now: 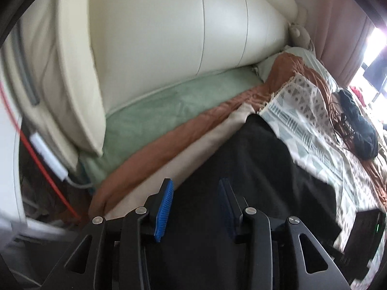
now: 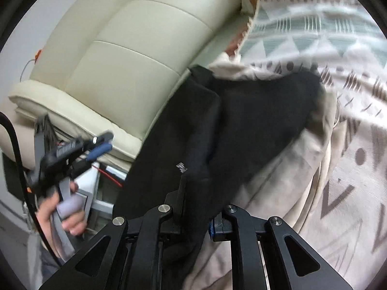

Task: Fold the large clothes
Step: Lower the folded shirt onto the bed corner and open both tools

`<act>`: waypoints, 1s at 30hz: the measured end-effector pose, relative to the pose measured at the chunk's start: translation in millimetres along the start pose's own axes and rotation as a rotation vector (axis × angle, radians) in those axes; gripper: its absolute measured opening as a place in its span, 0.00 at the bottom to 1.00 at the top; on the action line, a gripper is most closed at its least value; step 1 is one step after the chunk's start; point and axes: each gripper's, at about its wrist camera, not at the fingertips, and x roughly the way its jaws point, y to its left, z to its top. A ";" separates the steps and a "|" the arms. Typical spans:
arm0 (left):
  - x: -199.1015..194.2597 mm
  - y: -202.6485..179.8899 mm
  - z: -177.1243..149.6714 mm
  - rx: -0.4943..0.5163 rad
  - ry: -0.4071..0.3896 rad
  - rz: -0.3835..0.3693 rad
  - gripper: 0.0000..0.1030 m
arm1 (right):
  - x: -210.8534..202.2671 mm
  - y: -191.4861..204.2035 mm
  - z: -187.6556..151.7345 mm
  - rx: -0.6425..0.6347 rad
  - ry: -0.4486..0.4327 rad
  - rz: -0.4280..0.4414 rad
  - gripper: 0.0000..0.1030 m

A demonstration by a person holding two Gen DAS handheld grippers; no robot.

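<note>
A black garment (image 2: 241,120), plain dark knit with a small pale logo, lies crumpled on the patterned blanket (image 2: 326,48) below the cream sofa back (image 2: 125,55). The right hand-held gripper (image 2: 196,217) pinches its near edge. Only the left view shows the left hand-held gripper (image 1: 196,207) spread wide, holding nothing, above the garment.

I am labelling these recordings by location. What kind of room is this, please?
Probably a living room at home: a cream sofa covered by a patterned blanket, with pink curtains beside a bright window. A black garment lies on the seat.
</note>
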 end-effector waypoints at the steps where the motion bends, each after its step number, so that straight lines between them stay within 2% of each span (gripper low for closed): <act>1: -4.2 1.9 -8.2 0.001 -0.001 0.001 0.45 | 0.7 -3.2 1.1 -0.004 0.006 0.007 0.13; 2: -9.4 4.9 -18.0 -0.003 -0.008 0.003 0.46 | 0.9 -5.9 2.8 -0.011 0.012 0.016 0.13; 4: -17.5 10.6 -32.3 -0.026 -0.025 -0.001 0.59 | -0.1 -5.8 8.0 -0.029 0.015 0.018 0.13; 6: -19.2 14.9 -47.2 -0.051 -0.024 -0.002 0.66 | -2.9 -9.6 14.6 -0.022 0.002 -0.002 0.12; 9: -22.7 16.2 -62.4 -0.031 -0.030 0.023 0.66 | -3.3 -12.6 15.2 -0.019 -0.001 -0.048 0.13; 11: -21.5 15.1 -71.9 -0.008 -0.025 0.044 0.68 | -4.4 -16.0 11.3 -0.012 0.015 -0.078 0.20; 13: -22.1 14.1 -79.3 0.009 -0.032 0.063 0.70 | -10.3 -20.6 5.8 -0.005 0.007 -0.122 0.36; 14: -23.9 13.7 -83.5 0.013 -0.035 0.071 0.70 | -13.9 -21.5 2.3 -0.010 0.000 -0.151 0.38; 17: -26.7 14.1 -93.9 0.008 -0.031 0.060 0.73 | -30.0 -22.3 -6.3 -0.011 -0.015 -0.188 0.38; 20: -25.4 13.2 -103.7 0.003 -0.025 0.103 0.80 | -52.3 -10.0 -6.7 -0.064 -0.060 -0.259 0.38; 23: -22.4 12.6 -110.9 -0.031 -0.006 0.069 0.82 | -62.7 -0.2 2.0 -0.114 -0.106 -0.307 0.38; 26: -19.5 11.1 -117.8 -0.063 0.012 0.057 0.83 | -55.4 1.6 3.3 -0.113 -0.071 -0.287 0.38; 28: -17.0 7.3 -122.8 -0.070 0.031 0.066 0.91 | -40.3 -0.9 5.8 -0.135 -0.035 -0.353 0.38; 30: -11.8 -0.1 -128.9 -0.048 0.059 0.110 0.94 | -36.2 -10.7 4.5 -0.131 -0.020 -0.413 0.42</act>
